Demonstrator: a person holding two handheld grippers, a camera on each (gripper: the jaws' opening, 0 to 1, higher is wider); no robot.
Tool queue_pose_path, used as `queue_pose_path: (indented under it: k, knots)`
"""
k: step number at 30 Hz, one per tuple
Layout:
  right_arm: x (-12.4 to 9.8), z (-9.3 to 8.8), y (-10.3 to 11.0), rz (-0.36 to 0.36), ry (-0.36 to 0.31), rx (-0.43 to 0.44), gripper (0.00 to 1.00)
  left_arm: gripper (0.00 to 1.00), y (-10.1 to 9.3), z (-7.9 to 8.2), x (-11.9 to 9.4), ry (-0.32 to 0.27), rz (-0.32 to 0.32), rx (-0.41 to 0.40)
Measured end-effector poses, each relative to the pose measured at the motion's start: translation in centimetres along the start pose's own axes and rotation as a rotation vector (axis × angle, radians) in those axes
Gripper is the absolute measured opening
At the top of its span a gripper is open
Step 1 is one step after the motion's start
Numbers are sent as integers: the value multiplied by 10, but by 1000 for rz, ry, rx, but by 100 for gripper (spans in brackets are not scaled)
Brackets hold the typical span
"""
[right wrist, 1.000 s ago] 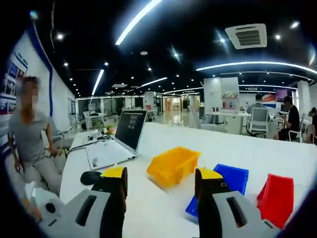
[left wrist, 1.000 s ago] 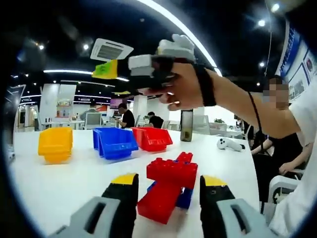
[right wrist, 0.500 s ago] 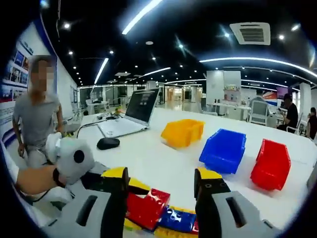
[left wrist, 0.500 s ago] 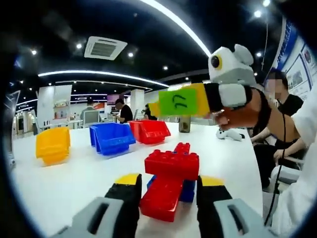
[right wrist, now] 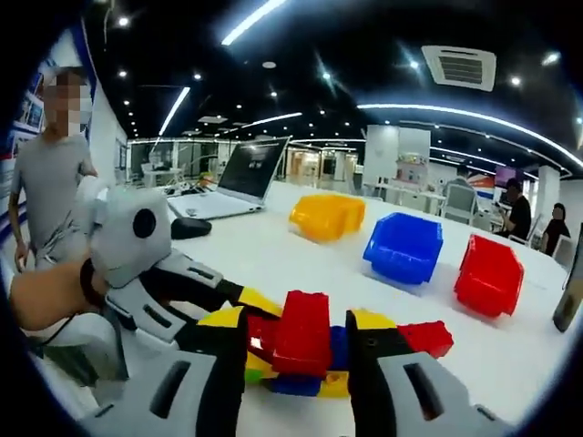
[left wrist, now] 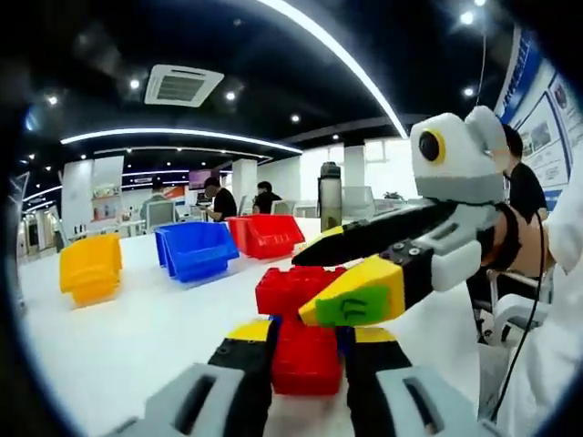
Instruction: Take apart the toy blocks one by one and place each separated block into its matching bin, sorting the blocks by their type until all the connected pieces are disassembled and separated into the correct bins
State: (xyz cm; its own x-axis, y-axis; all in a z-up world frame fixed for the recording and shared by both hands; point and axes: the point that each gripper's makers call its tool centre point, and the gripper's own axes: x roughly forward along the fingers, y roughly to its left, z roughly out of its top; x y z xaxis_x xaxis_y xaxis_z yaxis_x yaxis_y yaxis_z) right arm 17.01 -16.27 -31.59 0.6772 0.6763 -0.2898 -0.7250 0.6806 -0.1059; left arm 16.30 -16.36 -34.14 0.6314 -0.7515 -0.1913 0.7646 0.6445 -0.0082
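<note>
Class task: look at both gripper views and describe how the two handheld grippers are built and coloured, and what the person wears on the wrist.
Both grippers have grey bodies and black jaws with yellow tips. The right gripper carries a green tag with black marks on one jaw tip. The left gripper has the same grey, black and yellow build. The hand holding the right gripper wears a black wrist strap, with a thin black cable hanging from it.

Beyond my tongs: open laptop (right wrist: 248,173) and black mouse (right wrist: 189,227) on the white table (right wrist: 273,259); dark bottle (left wrist: 329,195) standing behind; ceiling air vent (left wrist: 182,86) above me.
</note>
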Motion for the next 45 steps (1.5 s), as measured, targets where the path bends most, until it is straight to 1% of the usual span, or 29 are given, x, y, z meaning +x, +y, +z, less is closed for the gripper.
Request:
queue_pose_path:
  k: [3,5,8,14,17,25,26,29,31,33,34,35,38,42,43,45]
  knots:
    - [-1,-2,0,-6,0,6,38,28,0,0,0,0,-1,1]
    - [-1,-2,-1,-9,1,5,34,28,0,0,0,0,-2,2]
    - [-2,-3,-4,-33,8,-19,27,28,0,0,-1,0,-2,1]
    - [-3,-3,-6,-49,15,-19,26,28,-1,-1,-2,2,-7,-2]
    - [-3,-3,-7,-44,16,32,25,28,-1,-1,-2,5,-10,-9]
    - [-1,-3,-9,-37,14,69,25,28,-1,-1,-3,7,-12,-5]
    - [-1,-4,-9,-33,15,89,25,28,-1,-1,-3,6,-13,-2]
    - [-3,-4,-6,-30,18,102,25,28,-2,-1,-3,6,-16,1]
    - [-3,-4,-7,-27,13,136,25,28,-3,-1,-3,8,-19,1]
    - [-4,-4,-7,-9,11,225,25,28,-3,-1,-4,9,-22,0]
    - [-5,-4,-8,4,15,286,25,28,-2,-2,-4,9,-19,-2]
    - [-4,-1,-13,14,1,319,25,28,-2,-1,-4,9,-18,0]
    - [-4,-1,-12,5,6,275,25,28,-1,-1,-4,9,-18,-2]
    - [-7,9,-11,-15,-18,188,25,28,-1,0,-4,8,-23,-10]
    - [-9,14,-13,-22,-31,174,25,28,-1,0,-4,8,-22,-14]
    - [-10,17,-13,-24,-34,171,25,28,-1,0,-4,7,-21,-18]
